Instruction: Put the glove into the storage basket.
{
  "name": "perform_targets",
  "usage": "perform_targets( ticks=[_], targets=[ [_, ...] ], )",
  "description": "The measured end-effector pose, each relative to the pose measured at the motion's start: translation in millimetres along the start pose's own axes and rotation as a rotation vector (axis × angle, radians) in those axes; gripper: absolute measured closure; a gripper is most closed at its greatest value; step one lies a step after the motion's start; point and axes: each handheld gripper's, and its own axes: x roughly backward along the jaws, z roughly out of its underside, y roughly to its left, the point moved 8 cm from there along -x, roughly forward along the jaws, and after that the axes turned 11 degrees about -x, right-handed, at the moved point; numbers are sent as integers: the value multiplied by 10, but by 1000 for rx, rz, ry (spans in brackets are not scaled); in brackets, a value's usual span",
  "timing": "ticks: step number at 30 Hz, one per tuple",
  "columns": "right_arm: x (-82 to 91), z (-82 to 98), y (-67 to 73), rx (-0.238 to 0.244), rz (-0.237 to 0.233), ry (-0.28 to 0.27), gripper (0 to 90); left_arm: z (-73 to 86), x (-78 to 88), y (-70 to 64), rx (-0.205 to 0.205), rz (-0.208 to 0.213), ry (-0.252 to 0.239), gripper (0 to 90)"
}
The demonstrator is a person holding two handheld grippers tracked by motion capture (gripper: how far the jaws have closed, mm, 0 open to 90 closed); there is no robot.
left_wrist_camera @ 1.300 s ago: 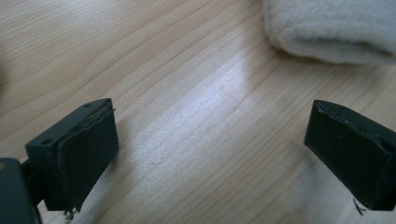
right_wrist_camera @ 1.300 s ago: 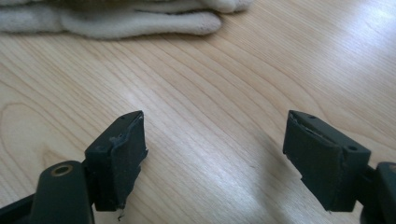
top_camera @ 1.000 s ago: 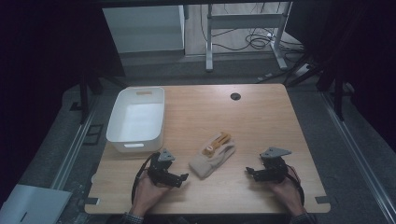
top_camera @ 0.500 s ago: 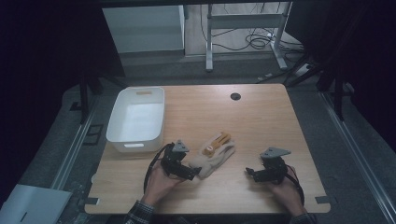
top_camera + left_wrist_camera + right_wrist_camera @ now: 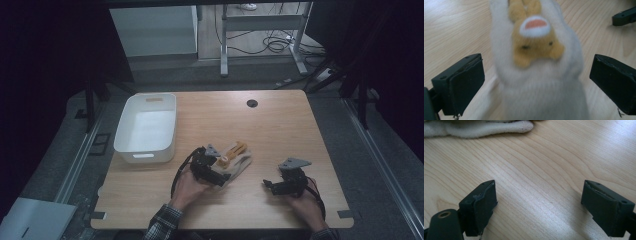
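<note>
Straddling the near end of a cream knitted sock with an orange plush animal face sewn on it [image 5: 536,62], the left black two-jaw gripper [image 5: 536,82] has its jaws spread wide, one on each side of the fabric and neither pressing it. From above, that left gripper [image 5: 212,170] sits over the sock's near end, while the sock [image 5: 237,160] lies flat on the pale wooden table [image 5: 280,130] near the middle of its front half, angled away toward the far right. Farther out, the right black two-jaw gripper [image 5: 285,186] rests low over bare wood, well apart from the sock, its jaws likewise spread with nothing between them; its own camera shows a sock edge [image 5: 481,128] beyond the gap. A white rectangular plastic bin [image 5: 146,127] stands at the table's left, near the sock. Judged from this pose, the main risk is a shallow pinch: if the jaws close too high on the soft knit they may catch only the top layer, letting the sock slip free or drag across the wood. Closing off-centre could also bunch the fabric sideways.
</note>
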Motion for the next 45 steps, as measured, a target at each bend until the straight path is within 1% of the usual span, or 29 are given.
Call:
perform_targets(
  ticks=[2,3,4,6,8,12,14,15,17,20,22,25,26,29,31,33,35,37,39,45],
  targets=[
    [0,0,0,0,0,0,133,-25,-72,-8,-4,1,11,0],
    [0,0,0,0,0,0,133,-30,-111,-11,-14,-2,27,0],
    [0,0,0,0,0,0,133,-36,-138,-16,-13,-6,30,0],
    [0,0,0,0,0,0,132,-46,-205,-32,-26,-8,47,0],
    [0,0,-1,0,0,0,133,-49,-251,-39,-34,-20,61,0],
    [0,0,-2,2,1,0,132,-26,-343,-24,-32,-42,87,0],
    [0,0,0,0,0,0,133,-3,-385,-19,-29,-44,100,1],
    [0,0,0,0,0,0,133,-2,-393,-20,-19,-38,93,2],
    [0,0,0,0,0,0,133,-8,-384,-17,-17,-44,88,22],
    [0,1,-2,2,1,1,133,-20,-368,-30,-20,-43,84,79],
    [0,0,0,0,0,0,133,-28,-341,-37,-30,-39,83,157],
    [0,0,0,0,0,0,133,-29,-309,-24,-32,-37,84,258],
    [0,0,0,0,0,0,133,-29,-302,-22,-31,-35,83,305],
    [0,0,0,0,0,0,132,-30,-271,-13,-14,-9,76,427],
    [0,0,0,0,0,0,133,-32,-258,-13,0,7,72,486],
    [0,0,0,0,0,0,132,-33,-245,-13,21,35,66,536],
    [0,0,0,0,0,0,133,-37,-228,-13,28,45,55,583],
    [0,0,0,0,0,0,133,-45,-206,-14,33,48,45,617],
    [0,0,0,0,0,0,132,-55,-181,-13,28,47,42,640],
    [0,0,-2,2,1,0,133,-67,-149,-4,31,52,40,662]
  ],
)
